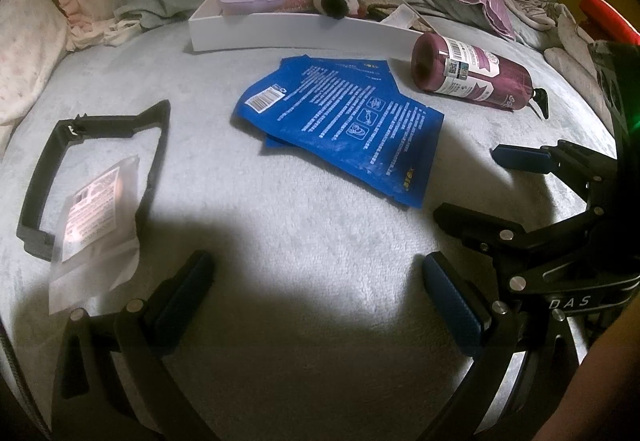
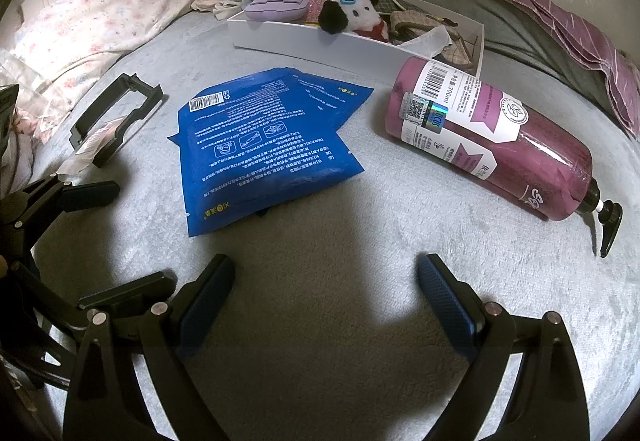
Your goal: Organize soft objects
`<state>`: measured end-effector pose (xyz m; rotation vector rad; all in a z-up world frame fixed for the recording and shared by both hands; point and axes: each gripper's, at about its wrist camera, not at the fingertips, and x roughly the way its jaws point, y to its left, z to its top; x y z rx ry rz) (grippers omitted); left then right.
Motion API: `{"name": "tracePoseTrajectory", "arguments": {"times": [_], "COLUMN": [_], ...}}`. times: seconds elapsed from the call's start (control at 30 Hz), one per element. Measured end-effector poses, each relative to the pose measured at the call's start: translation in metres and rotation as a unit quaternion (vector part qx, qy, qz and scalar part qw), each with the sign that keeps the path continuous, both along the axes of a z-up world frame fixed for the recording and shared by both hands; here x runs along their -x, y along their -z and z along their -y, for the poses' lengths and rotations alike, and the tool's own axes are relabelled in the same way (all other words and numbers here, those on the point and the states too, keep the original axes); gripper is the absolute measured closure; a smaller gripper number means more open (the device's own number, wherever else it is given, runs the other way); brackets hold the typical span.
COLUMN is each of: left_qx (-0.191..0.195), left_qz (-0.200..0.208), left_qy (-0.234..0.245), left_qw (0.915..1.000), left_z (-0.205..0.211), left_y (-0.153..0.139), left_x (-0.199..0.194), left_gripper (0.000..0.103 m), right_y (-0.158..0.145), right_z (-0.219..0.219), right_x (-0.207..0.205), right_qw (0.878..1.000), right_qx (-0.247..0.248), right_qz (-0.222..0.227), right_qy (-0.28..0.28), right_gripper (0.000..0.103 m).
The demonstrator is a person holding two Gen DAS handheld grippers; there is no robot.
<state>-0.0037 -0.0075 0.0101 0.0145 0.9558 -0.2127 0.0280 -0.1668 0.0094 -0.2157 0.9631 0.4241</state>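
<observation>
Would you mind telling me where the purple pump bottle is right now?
The bottle lies on its side on the grey blanket, right of the blue packets and just in front of the white box, pump toward the camera.

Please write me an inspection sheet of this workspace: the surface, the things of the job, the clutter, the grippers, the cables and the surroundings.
Surface: grey plush blanket on a bed, partly in shadow.
Job's things: blue packets stacked flat in the middle; white box behind them holding a black-and-white plush toy and a lilac item.
Clutter: purple pump bottle lying on its side at the right; black frame with a clear labelled bag at the left.
Grippers: left hand-held gripper open, holding nothing; right hand-held gripper open, holding nothing.
Cables: nothing seen.
Surroundings: floral pillow, grey bedding, purple striped cloth.
</observation>
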Motion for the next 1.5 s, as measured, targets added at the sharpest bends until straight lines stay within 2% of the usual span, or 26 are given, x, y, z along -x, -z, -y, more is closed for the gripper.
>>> {"name": "tracePoseTrajectory", "arguments": {"times": [0.27,0.43,0.83,1.2,1.5], "left_qx": [-0.015,-0.051,-0.066,-0.055,-0.077], "left_qz": [0.009,0.02,0.016,0.009,0.02], "left_qy": [-0.009,-0.045,-0.06,-0.059,-0.066], "left_qw": [0.9998,0.9975,0.9959,0.9967,0.9947], "left_z": [0.001,-0.0014,-0.0052,-0.0071,-0.0026], "left_y": [-0.0017,-0.0039,-0.0019,0.0003,-0.0021], "left_x": [0.0028,0.0054,0.0044,0.0027,0.006], "left_gripper": [0.0,0.0,0.0,0.0,0.0], "right_y": [0.0006,0.0,-0.0004,-0.0003,-0.0003], "right_z": [-0.0011,-0.0006,0.0,0.0001,-0.0006], "right_x": [0.0006,0.0,-0.0003,0.0001,0.0004], "right_qw": [1.0,1.0,1.0,1.0,1.0], "right_qx": [0.005,0.0,0.001,0.001,0.006], "right_qz": [0.002,-0.001,-0.001,0.0,0.002], "right_qy": [0.001,0.002,0.002,0.003,0.004], "right_gripper": [0.008,0.008,0.007,0.007,0.007]}}
